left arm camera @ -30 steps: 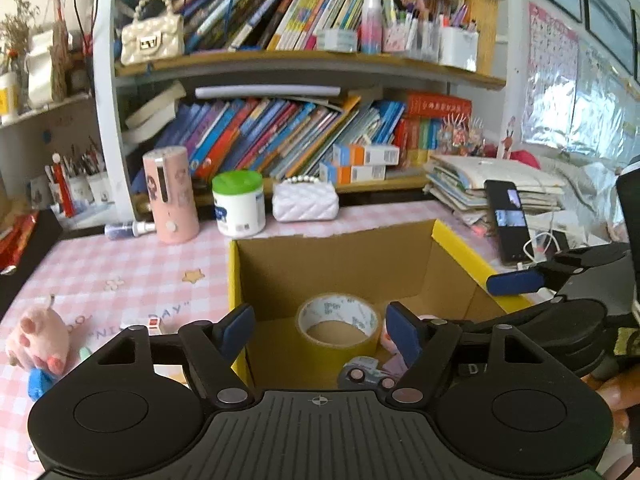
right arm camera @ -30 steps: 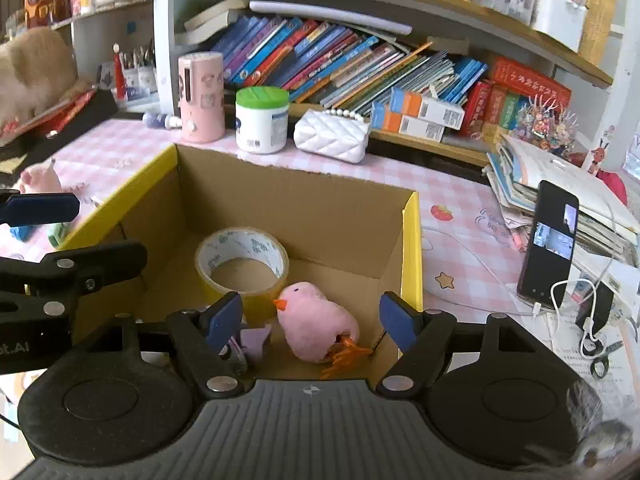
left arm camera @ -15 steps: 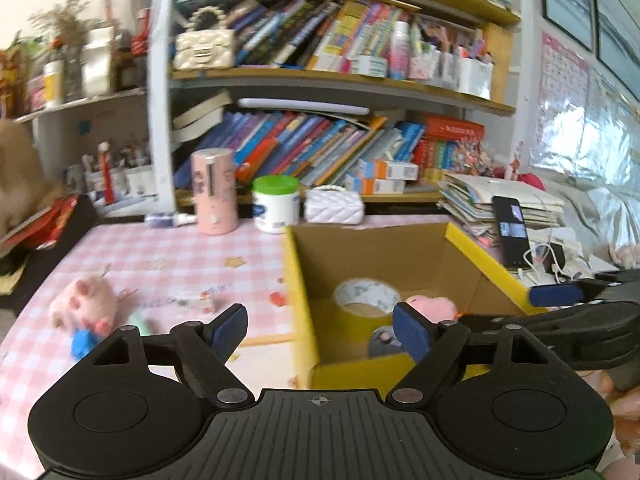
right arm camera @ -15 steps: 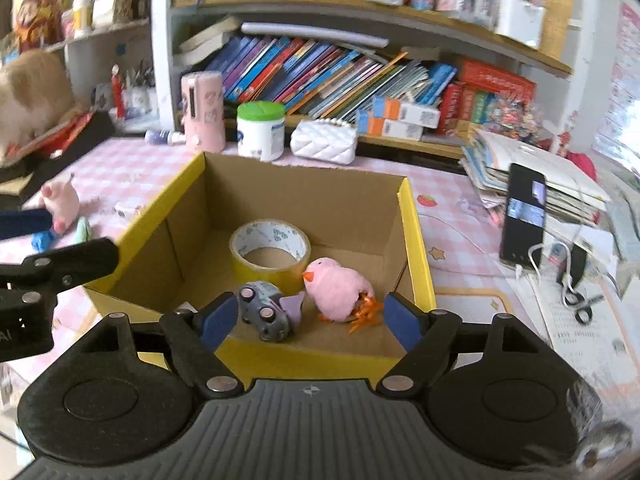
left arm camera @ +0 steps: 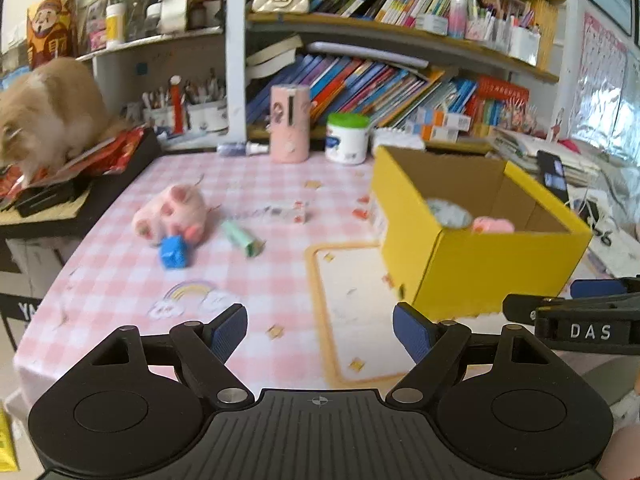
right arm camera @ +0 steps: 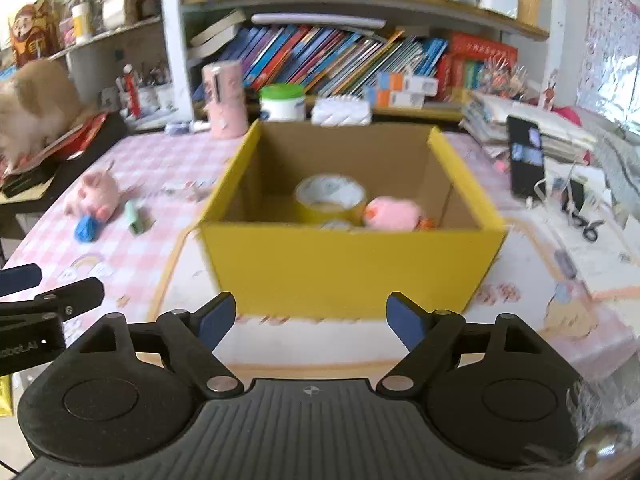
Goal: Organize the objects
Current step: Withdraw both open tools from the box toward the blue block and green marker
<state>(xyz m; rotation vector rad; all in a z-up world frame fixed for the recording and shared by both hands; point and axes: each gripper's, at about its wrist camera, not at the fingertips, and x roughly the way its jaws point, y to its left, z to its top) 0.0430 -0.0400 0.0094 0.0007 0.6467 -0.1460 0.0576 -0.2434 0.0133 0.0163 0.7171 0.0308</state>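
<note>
Toys still out — pink plush pig (left arm camera: 172, 212), blue block (left arm camera: 173, 251) and green stick (left arm camera: 242, 237) — lie far left of the yellow box (right arm camera: 352, 256) on the bench (left arm camera: 120, 280); left gripper (left arm camera: 320, 330), empty and spread wide, is nearer; right gripper (right arm camera: 307, 318) has just widened, empty, facing the box

Far beyond the fingers, a cat (left arm camera: 48, 112) is seen at left, and a phone (right arm camera: 526, 160) is propped at right.
</note>
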